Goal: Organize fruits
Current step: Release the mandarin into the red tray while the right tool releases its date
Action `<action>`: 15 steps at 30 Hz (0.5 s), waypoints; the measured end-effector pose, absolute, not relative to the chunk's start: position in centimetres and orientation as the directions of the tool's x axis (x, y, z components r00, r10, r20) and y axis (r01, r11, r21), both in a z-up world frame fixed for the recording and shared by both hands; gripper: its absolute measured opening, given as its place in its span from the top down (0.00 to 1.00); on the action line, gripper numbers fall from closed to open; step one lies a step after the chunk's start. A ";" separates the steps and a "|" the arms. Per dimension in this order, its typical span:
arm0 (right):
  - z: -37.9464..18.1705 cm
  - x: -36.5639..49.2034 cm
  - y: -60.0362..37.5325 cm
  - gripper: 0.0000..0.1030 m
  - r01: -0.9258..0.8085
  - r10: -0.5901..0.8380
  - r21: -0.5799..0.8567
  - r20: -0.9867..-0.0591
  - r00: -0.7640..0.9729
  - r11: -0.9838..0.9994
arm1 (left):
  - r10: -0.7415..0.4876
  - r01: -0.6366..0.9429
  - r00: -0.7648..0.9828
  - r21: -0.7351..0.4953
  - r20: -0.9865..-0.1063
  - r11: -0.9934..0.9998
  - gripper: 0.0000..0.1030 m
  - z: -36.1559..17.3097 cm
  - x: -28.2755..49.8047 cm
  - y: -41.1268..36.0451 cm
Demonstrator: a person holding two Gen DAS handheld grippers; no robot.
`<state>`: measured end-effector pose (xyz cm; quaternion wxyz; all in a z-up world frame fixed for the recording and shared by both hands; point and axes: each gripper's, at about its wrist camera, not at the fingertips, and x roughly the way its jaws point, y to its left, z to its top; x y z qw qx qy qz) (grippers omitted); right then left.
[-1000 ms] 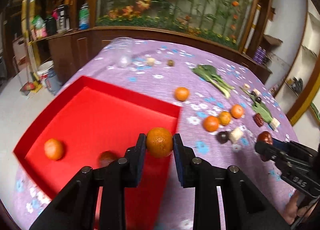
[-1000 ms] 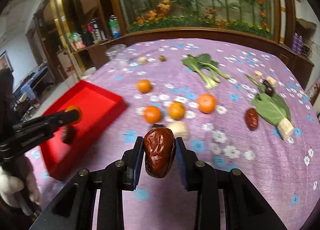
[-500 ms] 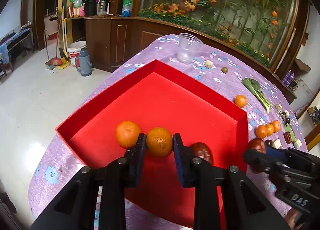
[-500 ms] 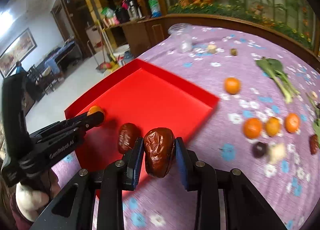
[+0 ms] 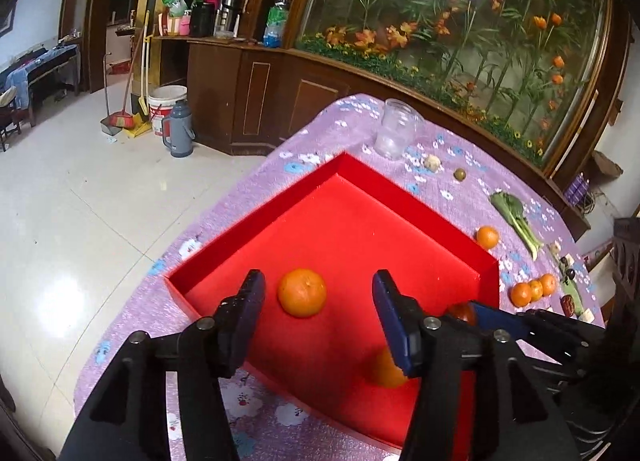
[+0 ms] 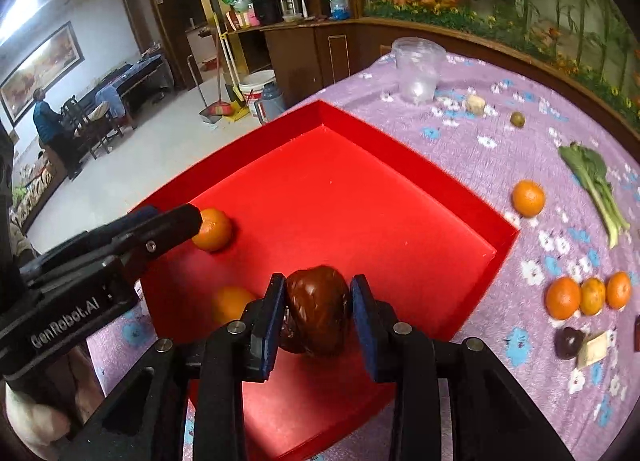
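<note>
A red tray (image 5: 404, 197) (image 6: 400, 165) lies on the purple flowered tablecloth. My left gripper (image 5: 318, 315) hangs open and empty over the tray. One orange (image 5: 302, 292) (image 6: 212, 229) rests in the tray between its fingers' line of sight. A second orange (image 5: 384, 371) (image 6: 232, 303), blurred, lies lower in the tray. My right gripper (image 6: 318, 319) holds a dark red date (image 6: 318, 311) between its pads over the tray's near part; the jaws look slightly parted and the date is blurred. The right gripper also shows in the left wrist view (image 5: 476, 313).
On the cloth to the right lie one orange (image 6: 528, 198), three oranges in a row (image 6: 588, 295), green vegetables (image 6: 596, 185), a dark fruit (image 6: 568, 341) and pale chunks. A clear plastic cup (image 6: 418, 75) stands beyond the tray. The table's left edge drops to the floor.
My left gripper has opened and let go of its orange, which now lies in the tray. The right gripper has come over the tray with the date.
</note>
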<state>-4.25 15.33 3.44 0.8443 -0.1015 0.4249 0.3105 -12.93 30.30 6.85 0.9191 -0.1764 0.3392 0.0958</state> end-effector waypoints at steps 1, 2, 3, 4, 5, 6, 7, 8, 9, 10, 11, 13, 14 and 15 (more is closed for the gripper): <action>3.9 -4.5 14.9 0.64 -0.605 0.439 0.089 -0.772 0.460 0.791 | 0.061 -0.298 0.756 -0.259 -0.652 0.919 0.46 7.2 -13.2 30.4; 4.2 -4.7 14.5 0.64 -0.598 0.440 0.091 -0.765 0.470 0.796 | 0.065 -0.298 0.760 -0.259 -0.646 0.919 0.44 7.4 -13.5 30.5; 4.6 -4.9 13.8 0.61 -0.586 0.441 0.094 -0.756 0.483 0.805 | 0.070 -0.300 0.768 -0.260 -0.637 0.918 0.40 7.7 -13.8 30.6; 4.9 -5.1 12.9 0.57 -0.569 0.436 0.096 -0.749 0.500 0.817 | 0.077 -0.304 0.773 -0.261 -0.630 0.916 0.39 7.9 -14.0 30.6; 5.2 -5.4 12.0 0.56 -0.552 0.426 0.092 -0.743 0.516 0.829 | 0.080 -0.306 0.775 -0.261 -0.627 0.916 0.38 8.0 -14.2 30.6; 5.4 -5.7 10.8 0.54 -0.522 0.404 0.081 -0.737 0.542 0.849 | 0.081 -0.306 0.777 -0.262 -0.625 0.915 0.38 8.1 -14.2 30.6; 5.5 -5.9 10.0 0.53 -0.502 0.388 0.074 -0.734 0.558 0.862 | 0.078 -0.304 0.778 -0.266 -0.623 0.915 0.38 8.2 -14.2 30.5; 5.5 -6.3 9.3 0.53 -0.483 0.374 0.071 -0.733 0.568 0.873 | 0.076 -0.303 0.779 -0.268 -0.622 0.914 0.38 8.2 -14.2 30.4; 5.4 -6.5 8.6 0.51 -0.464 0.363 0.073 -0.735 0.573 0.883 | 0.073 -0.301 0.781 -0.271 -0.621 0.914 0.38 8.2 -14.1 30.2; 5.2 -6.8 7.9 0.48 -0.449 0.358 0.086 -0.742 0.567 0.889 | 0.068 -0.297 0.781 -0.274 -0.620 0.915 0.38 8.2 -14.1 30.0; 5.1 -6.9 7.6 0.48 -0.443 0.361 0.100 -0.749 0.556 0.891 | 0.064 -0.293 0.781 -0.275 -0.621 0.916 0.38 8.2 -14.0 29.7; 4.2 -7.4 7.4 0.46 -0.447 0.387 0.148 -0.769 0.508 0.882 | 0.053 -0.279 0.781 -0.272 -0.622 0.921 0.38 8.3 -14.0 29.1; 3.8 -7.9 7.6 0.46 -0.454 0.397 0.163 -0.777 0.488 0.876 | 0.051 -0.273 0.782 -0.268 -0.621 0.924 0.38 8.4 -14.0 28.8; 3.1 -8.1 8.0 0.46 -0.466 0.412 0.182 -0.788 0.458 0.866 | 0.051 -0.268 0.783 -0.262 -0.620 0.927 0.38 8.6 -14.1 28.5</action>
